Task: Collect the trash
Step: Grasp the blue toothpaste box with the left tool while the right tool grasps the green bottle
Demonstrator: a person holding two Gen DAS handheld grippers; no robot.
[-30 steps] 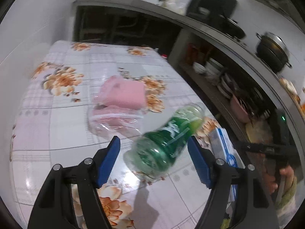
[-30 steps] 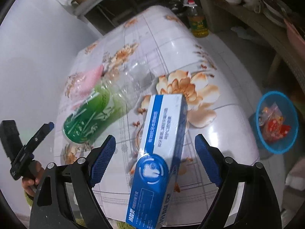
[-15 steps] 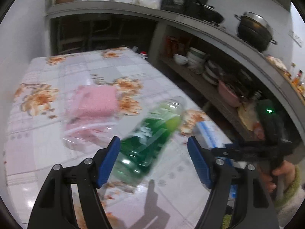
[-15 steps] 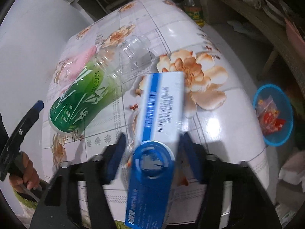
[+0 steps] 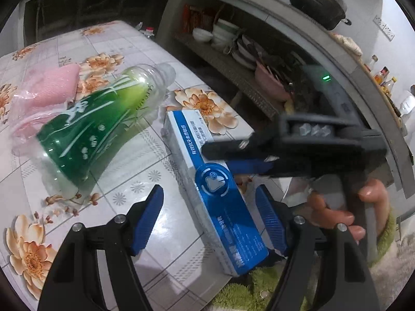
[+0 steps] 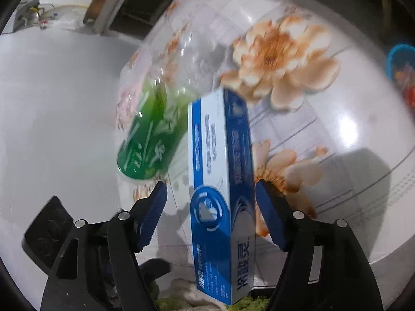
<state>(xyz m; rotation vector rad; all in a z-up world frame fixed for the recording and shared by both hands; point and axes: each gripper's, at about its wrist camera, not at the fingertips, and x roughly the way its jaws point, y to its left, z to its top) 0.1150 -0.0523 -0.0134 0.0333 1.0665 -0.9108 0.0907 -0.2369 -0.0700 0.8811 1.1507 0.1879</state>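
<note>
Home kitchen, lived-in. Upper right of left wrist view: long grey counter w/ a black lidded pot on top; open shelf underneath holds stacked bowls & plates plus a pink basin. Sauce bottles at far right edge. Table w/ glossy floral oilcloth fills lower left. Right wrist view, right edge: blue basket w/ wrappers on the floor.

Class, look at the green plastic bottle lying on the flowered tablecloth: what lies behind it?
Behind the green plastic bottle lies a pink cloth in a clear bag on the flowered tablecloth. The bottle covers the bag's near edge.
</note>
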